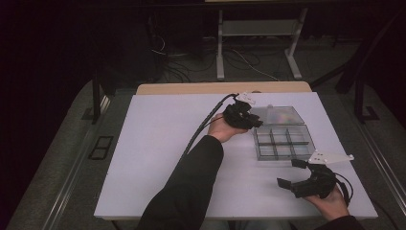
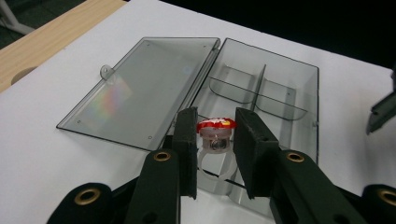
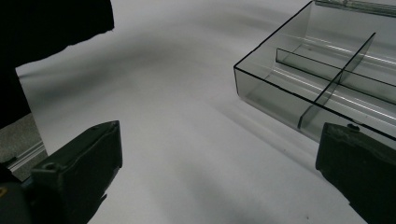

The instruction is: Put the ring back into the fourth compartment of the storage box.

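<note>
Clamped between our left gripper's two black pads is a small toy ring with a red and white top and a pale, see-through band hanging beneath it. From the left gripper view we see the ring held over the near end of the clear compartment box, just above the box's near-left cell, though we cannot tell whether the band touches the floor of the box or hangs free. The box's lid lies flat and open on the white table, hinged along the box's long side, with a small latch tab at its far edge and a rainbow sheen on the plastic. Thin dividers split the box into cells, and those we can see hold nothing. In the high view our left hand reaches across to the box's far-left corner, the sleeve dark and the cable trailing back from the gripper. Our right gripper sits low at the near right part of the table, just in front of the box, its jaws spread wide with nothing between them. From the right gripper view the box's near corner stands ahead and to the right, apart from both jaws.
</note>
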